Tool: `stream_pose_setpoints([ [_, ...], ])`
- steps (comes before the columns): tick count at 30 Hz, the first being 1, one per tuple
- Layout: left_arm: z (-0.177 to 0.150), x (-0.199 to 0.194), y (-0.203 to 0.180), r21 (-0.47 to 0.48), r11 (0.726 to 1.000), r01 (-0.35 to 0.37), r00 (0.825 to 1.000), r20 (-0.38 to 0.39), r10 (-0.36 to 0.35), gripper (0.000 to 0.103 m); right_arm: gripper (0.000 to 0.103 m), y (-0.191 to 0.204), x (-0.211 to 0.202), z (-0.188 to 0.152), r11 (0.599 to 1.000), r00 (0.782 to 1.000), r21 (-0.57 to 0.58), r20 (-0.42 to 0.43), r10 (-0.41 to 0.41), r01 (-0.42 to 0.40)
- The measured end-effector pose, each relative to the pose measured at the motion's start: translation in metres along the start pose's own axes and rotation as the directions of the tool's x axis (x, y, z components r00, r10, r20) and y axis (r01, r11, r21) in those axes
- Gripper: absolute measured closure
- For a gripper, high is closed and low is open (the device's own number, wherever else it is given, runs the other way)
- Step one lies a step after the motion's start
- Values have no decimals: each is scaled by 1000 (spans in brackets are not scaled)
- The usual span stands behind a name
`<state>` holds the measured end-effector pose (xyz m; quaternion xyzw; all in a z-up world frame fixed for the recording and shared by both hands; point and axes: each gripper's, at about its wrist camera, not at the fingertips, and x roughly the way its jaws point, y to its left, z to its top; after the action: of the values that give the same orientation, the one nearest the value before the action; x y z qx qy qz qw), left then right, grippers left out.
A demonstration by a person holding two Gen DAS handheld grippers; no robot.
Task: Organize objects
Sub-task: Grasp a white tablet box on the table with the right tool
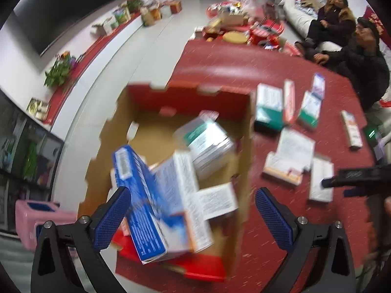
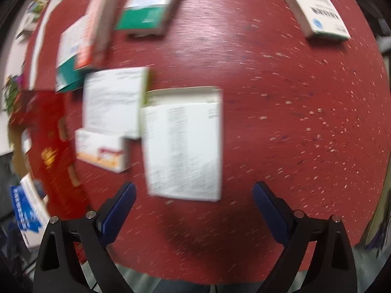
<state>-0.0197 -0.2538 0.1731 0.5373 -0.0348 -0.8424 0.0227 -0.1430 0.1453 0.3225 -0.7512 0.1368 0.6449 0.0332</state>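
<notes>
Left wrist over carton (image 1: 136, 131); right wrist close above table (image 2: 281, 92); both downward.

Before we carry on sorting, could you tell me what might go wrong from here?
1. The blue-and-white medicine box lies tilted across others in the open cardboard carton, so it may settle awkwardly.
2. The right gripper hangs open above the flat white box, which touches its neighbour; closing could nudge both.
</notes>
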Motion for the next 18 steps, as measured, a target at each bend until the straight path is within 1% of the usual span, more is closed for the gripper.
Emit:
stream_pose_setpoints([
  [2,12,-4,-13,19,999,30,1000,-1,-30,0,7,4,5,5,1000,1000,-23,17,2,-2],
  [5,21,-1,-37,62,996,72,997,-40,-69,0,7,21,14,11,997,999,-75,43,-6,10],
  [6,23,1,-45,75,994,82,995,-54,-78,0,7,27,20,12,995,998,-95,47,-34,39],
  [7,24,6,-58,99,991,94,993,-75,-87,0,5,32,24,13,992,997,-105,50,-64,69],
  [8,26,9,-67,118,988,99,992,-90,-89,0,4,36,26,12,988,993,-114,68,-94,101],
  [9,27,16,-79,146,984,105,990,-109,-90,0,4,39,27,12,985,990,-121,83,-110,120],
  [12,26,27,-108,200,974,109,988,-130,-84,0,4,45,30,10,970,983,-172,99,-156,171],
  [13,28,35,-121,223,968,114,986,-142,-84,0,6,46,30,8,963,980,-195,106,-168,186],
  [14,29,40,-128,236,964,120,985,-151,-85,0,16,45,28,6,953,976,-224,125,-178,203],
  [15,30,45,-135,248,961,126,983,-158,-88,0,29,43,23,4,945,973,-250,145,-179,211],
  [16,32,53,-143,260,957,129,982,-166,-87,0,29,37,21,3,945,977,-265,140,-160,193],
  [17,34,62,-152,268,955,129,981,-177,-83,0,29,26,17,3,952,984,-263,120,-129,157],
  [18,37,72,-161,256,957,135,977,-193,-87,0,29,16,15,3,956,986,-252,115,-122,148],
])
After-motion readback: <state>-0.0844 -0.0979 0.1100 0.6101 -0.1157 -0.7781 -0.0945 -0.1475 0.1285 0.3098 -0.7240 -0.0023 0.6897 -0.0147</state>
